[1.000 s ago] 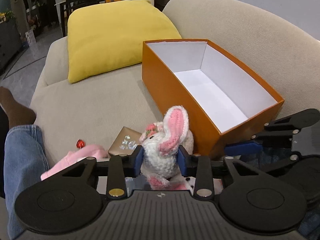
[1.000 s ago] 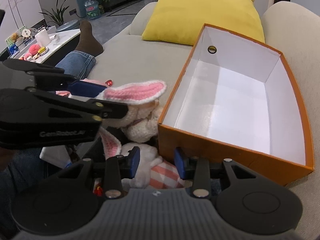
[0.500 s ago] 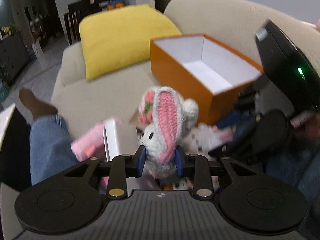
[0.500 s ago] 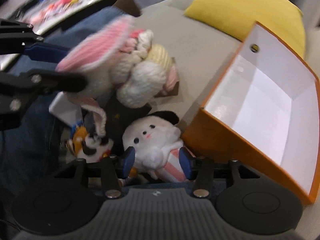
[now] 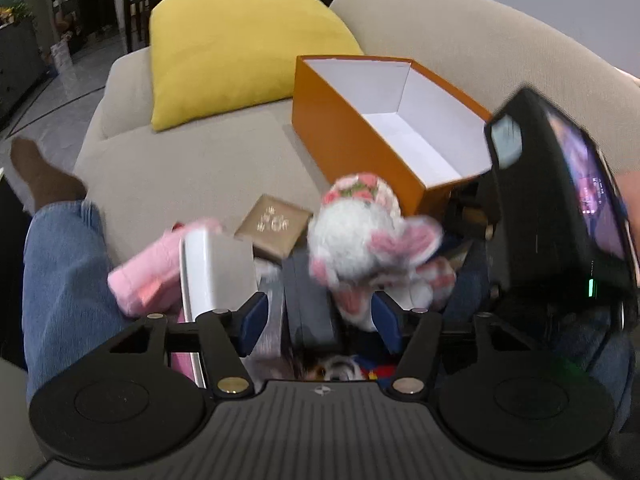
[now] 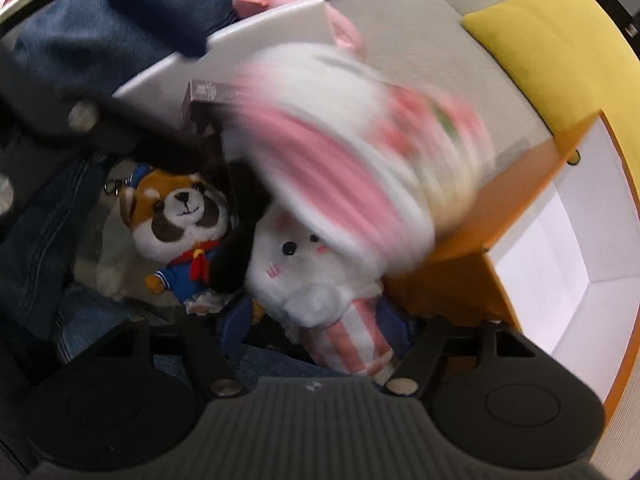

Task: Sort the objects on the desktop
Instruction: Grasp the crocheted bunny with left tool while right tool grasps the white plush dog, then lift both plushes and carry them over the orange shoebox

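Observation:
A crocheted white-and-pink bunny point(image 5: 360, 236) shows blurred just ahead of my left gripper point(image 5: 318, 318). Its jaws are opening and the pads no longer press it. The same bunny point(image 6: 352, 148) smears across the right wrist view. My right gripper point(image 6: 316, 332) points down over a white plush in a pink striped outfit point(image 6: 320, 272), which lies between its opening jaws, unpressed. The orange box point(image 5: 348, 136) with a white inside stands on the sofa to the right, with nothing in it.
A red panda plush point(image 6: 180, 220) lies left of the white plush. A pink plush point(image 5: 148, 264), a white box point(image 5: 216, 268) and a gold card point(image 5: 274, 226) crowd the lap. Jeans-clad legs point(image 5: 56, 280) lie left; a yellow cushion point(image 5: 240, 48) sits behind the box.
The left jaws have spread and the bunny has come free, tipping over to the right. The right gripper has rolled, sunk over the white plush and widened its jaws.

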A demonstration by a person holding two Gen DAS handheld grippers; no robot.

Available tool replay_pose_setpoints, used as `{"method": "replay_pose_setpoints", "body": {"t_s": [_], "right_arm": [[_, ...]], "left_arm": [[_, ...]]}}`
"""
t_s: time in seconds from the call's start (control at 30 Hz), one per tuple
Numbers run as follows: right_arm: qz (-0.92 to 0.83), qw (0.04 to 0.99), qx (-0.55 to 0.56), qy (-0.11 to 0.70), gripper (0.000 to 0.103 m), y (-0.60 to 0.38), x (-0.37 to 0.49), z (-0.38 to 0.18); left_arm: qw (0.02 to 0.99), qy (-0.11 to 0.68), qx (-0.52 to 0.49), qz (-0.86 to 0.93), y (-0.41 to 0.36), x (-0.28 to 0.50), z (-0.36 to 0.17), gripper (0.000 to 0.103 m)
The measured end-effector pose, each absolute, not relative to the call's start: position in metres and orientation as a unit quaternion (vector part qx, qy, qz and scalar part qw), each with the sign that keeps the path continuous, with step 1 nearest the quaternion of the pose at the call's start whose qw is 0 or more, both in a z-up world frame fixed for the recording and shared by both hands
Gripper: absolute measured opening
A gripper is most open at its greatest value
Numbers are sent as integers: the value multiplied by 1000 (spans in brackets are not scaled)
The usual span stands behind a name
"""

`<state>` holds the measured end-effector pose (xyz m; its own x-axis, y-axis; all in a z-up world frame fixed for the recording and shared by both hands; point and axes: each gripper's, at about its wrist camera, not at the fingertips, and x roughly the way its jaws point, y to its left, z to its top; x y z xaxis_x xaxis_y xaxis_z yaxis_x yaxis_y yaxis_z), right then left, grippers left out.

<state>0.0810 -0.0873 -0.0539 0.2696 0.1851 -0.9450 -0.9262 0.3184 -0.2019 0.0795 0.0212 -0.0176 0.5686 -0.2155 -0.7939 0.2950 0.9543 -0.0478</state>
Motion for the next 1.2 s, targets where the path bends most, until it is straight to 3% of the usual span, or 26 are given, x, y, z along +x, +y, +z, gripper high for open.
{"method": "replay_pose_setpoints", "body": {"t_s": [0.4, 0.77, 1.03, 1.2], "right_arm": [[380, 668, -426, 477, 76, -85, 106, -74], [373, 701, -409, 450, 61, -103, 101, -58], [370, 745, -385, 400, 59, -132, 92, -3], [365, 788, -316, 384, 59, -149, 81, 51]], "left_arm": [[876, 455, 58, -148, 29, 101, -11, 66], [883, 439, 43, -158, 39, 78, 6, 66], [890, 425, 47, -157, 42, 80, 20, 66], [889, 420, 71, -168, 39, 89, 24, 66]]}}
